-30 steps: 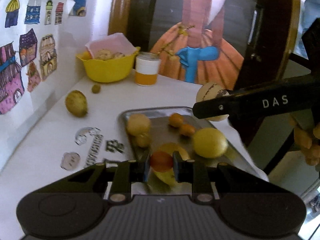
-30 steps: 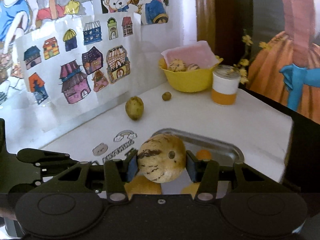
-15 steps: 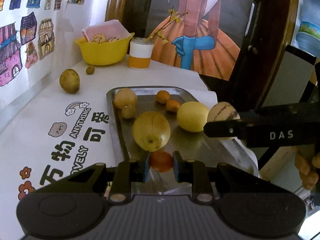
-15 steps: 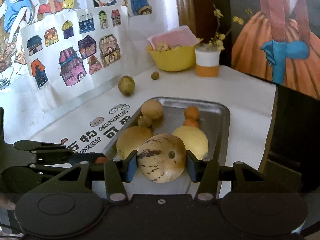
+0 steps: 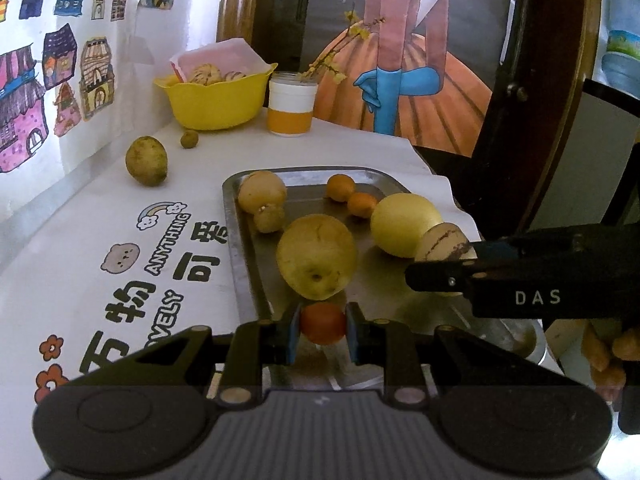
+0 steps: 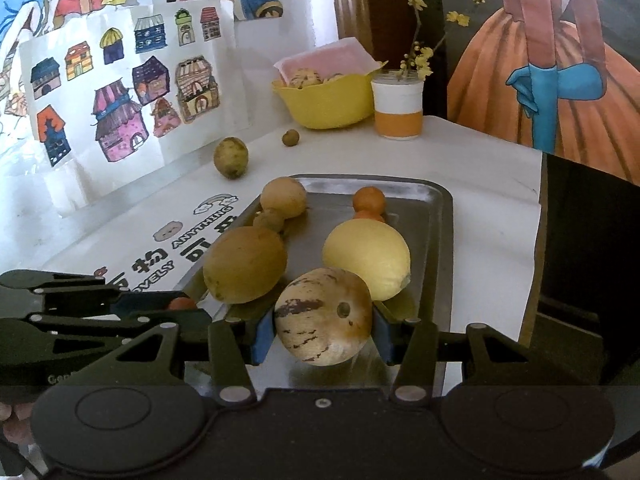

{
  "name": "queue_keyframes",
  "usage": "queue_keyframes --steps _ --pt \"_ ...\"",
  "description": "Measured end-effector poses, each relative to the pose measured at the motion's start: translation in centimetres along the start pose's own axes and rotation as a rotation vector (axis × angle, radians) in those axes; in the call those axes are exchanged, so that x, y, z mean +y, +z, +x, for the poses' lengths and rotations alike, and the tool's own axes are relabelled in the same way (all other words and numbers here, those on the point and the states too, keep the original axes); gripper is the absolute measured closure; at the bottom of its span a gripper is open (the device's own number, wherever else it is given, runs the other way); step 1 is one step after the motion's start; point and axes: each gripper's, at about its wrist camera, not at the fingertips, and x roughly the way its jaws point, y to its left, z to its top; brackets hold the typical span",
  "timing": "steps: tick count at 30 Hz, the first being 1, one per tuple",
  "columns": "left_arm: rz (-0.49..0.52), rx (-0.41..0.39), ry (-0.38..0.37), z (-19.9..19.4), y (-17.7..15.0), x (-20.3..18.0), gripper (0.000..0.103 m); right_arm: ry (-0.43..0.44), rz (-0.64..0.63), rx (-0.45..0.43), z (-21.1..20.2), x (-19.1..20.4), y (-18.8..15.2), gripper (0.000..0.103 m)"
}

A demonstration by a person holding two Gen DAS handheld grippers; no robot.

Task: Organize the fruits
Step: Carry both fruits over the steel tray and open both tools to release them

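Two grippers over steel tray (image 5: 236,240), left gripper (image 5: 322,330) clamped on small orange fruit (image 5: 323,323), right gripper (image 6: 323,328) clamped on striped pepino melon (image 6: 323,316).

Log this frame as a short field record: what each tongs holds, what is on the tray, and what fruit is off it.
left tongs: shut on small red-orange fruit
right tongs: shut on striped melon
metal tray: six loose fruits, including a yellow lemon, a large brownish pear and two small oranges
off tray: green-yellow fruit, small round fruit
back of table: yellow bowl, white-orange jar
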Motion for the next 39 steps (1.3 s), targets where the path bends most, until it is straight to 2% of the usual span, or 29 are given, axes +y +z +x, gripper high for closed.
queue_keyframes --steps 21,25,29,31,33,36,39 --pt "-0.021 0.042 0.009 1.1 0.2 0.7 0.077 -0.015 -0.003 0.014 1.2 -0.3 -0.5 0.050" --pt "-0.033 0.048 -0.004 1.0 0.1 0.8 0.071 -0.025 -0.003 0.006 0.7 -0.2 -0.6 0.047" --pt "-0.058 0.043 -0.019 0.0 0.0 0.8 0.058 -0.036 -0.011 -0.014 -0.5 -0.1 -0.8 0.040" --pt "-0.053 0.024 -0.031 -0.9 -0.1 0.6 0.041 -0.046 -0.016 -0.029 -1.2 0.1 -0.8 0.036" --pt "-0.041 0.007 -0.017 -1.8 -0.2 0.2 0.028 -0.046 -0.017 -0.044 -2.2 0.2 -0.9 0.030" --pt "-0.037 -0.008 -0.014 -3.1 -0.5 0.2 0.023 -0.056 -0.020 -0.069 -3.6 0.5 -1.0 0.020" --pt "-0.054 -0.020 -0.011 -4.6 -1.0 0.6 0.013 -0.070 -0.027 -0.089 -5.1 0.9 -1.3 0.013"
